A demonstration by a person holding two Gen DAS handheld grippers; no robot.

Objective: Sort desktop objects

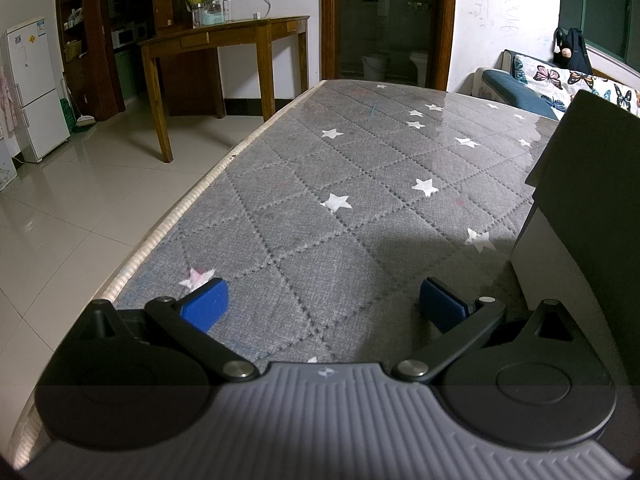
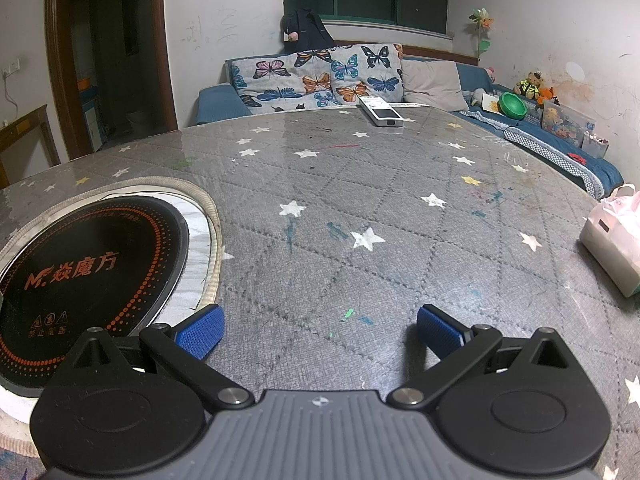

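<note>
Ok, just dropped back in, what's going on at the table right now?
Nothing is being held. The left gripper and the right gripper are both open and empty, low over the grey star-patterned table cover. The remote control lies at the far edge, a tissue pack to the right, the built-in cooktop to the left. A dark box stands beside the left gripper.

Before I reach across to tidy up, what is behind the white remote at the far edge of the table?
Behind the white remote stands a sofa with a butterfly-print cover and a grey cushion. The sofa seat is hidden by the table.
</note>
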